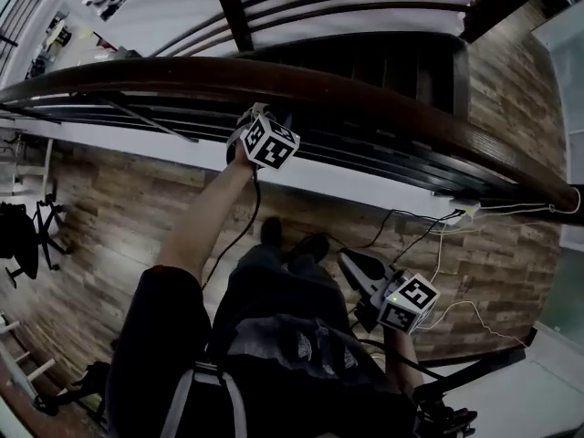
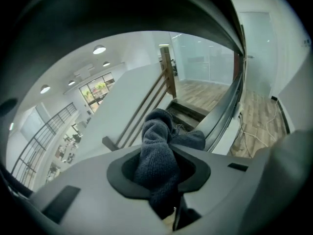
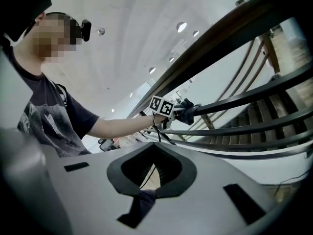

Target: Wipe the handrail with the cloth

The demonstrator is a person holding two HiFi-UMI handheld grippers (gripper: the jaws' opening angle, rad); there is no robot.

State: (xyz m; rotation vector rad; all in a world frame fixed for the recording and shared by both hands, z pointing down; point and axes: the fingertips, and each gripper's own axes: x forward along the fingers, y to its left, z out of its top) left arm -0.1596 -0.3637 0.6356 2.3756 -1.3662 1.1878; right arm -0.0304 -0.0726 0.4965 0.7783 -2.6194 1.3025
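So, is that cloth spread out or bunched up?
Bunched up: the cloth bulges as a thick wad out of the left tongs, which grip it.

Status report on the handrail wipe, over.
Left gripper shut on cloth, at the bar just under the handrail. Right gripper shut, empty, held low. Nothing blocking the handrail.

In the head view, the handrail [image 1: 365, 94] arcs across the upper half from the left edge to the right edge. The stairs [image 1: 401, 62] lie behind it at upper centre, and thinner bars [image 1: 365, 158] run just beneath it. The left gripper [image 1: 258, 121] sits at centre, up against those bars, with the cloth [image 2: 156, 151] between its jaws. The right gripper [image 1: 356, 265] hangs at lower right, well apart from the rail, above the floor [image 1: 109, 208]. Cables [image 1: 411, 226] lie on the floor between that gripper and the rail.
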